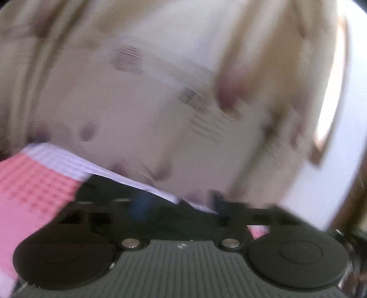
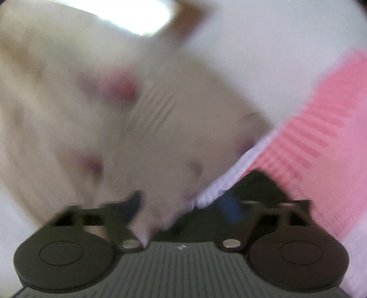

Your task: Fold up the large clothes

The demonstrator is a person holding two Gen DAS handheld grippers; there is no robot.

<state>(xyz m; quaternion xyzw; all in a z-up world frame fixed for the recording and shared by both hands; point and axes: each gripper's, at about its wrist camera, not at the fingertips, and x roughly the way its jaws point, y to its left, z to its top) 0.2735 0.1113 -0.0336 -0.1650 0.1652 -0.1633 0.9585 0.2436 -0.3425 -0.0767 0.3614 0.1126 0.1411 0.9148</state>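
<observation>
Both views are heavily motion-blurred. In the left wrist view a pink waffle-knit garment [image 1: 34, 190] with a white border drapes over the left side of my left gripper [image 1: 179, 206]; its edge runs between the fingers, and one blue pad [image 1: 140, 206] shows. In the right wrist view the same pink and white garment [image 2: 321, 146] hangs over the right side of my right gripper [image 2: 183, 206], its white hem [image 2: 220, 183] bunched between the fingers. Both grippers look shut on the cloth, held up in the air.
Behind the cloth lies a cream surface with faint reddish floral marks, seen in the left wrist view [image 1: 137, 114] and the right wrist view [image 2: 114, 114]. A bright window patch [image 2: 137, 16] and a white wall [image 1: 344, 137] show at the edges.
</observation>
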